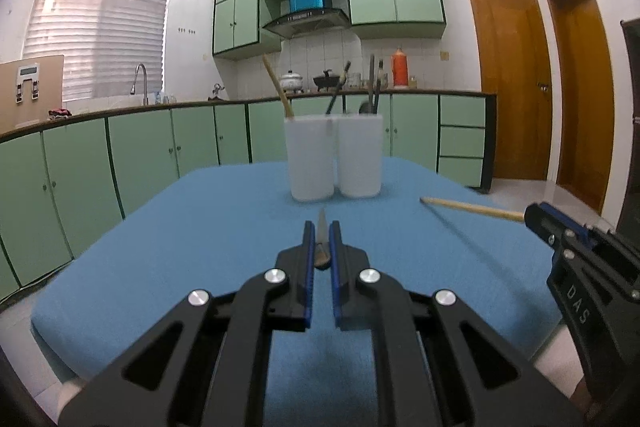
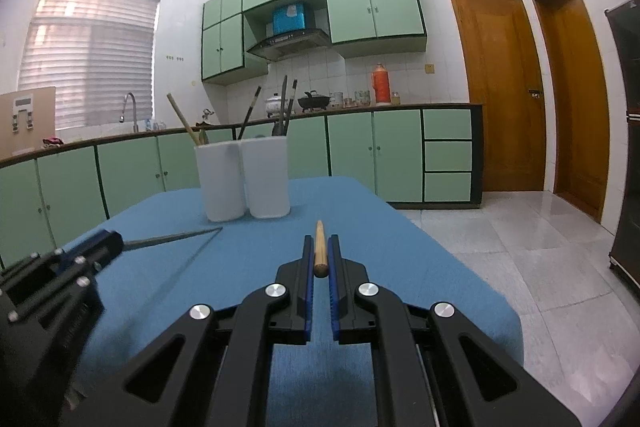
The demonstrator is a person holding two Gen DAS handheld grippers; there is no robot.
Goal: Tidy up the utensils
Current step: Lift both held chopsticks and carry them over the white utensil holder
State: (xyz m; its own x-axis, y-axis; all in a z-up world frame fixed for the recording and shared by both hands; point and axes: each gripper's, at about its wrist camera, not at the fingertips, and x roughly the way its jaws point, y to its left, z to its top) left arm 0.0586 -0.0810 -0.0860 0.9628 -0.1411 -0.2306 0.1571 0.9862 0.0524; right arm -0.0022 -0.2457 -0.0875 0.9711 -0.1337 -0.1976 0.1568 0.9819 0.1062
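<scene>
Since both sets of tongs are clamped on skinny things right now, slipping is the big worry. The left tongs [image 1: 321, 241] are shut on a thin grey metal utensil [image 1: 321, 231] (looks like a knife or flat handle, hard to tell), and the right tongs [image 2: 320, 255] are pinching a light wooden stick [image 2: 319, 241], both held above the blue cloth-covered counter [image 1: 200, 227]. Two white plastic cylinder holders [image 1: 334, 157] stand side by side further back, already holding a few utensils. Each piece juts far forward from a grip near its end, so it could swivel in the pads, catch a holder's rim and tip those light holders over. The two long pieces could also clash if both go in together.
</scene>
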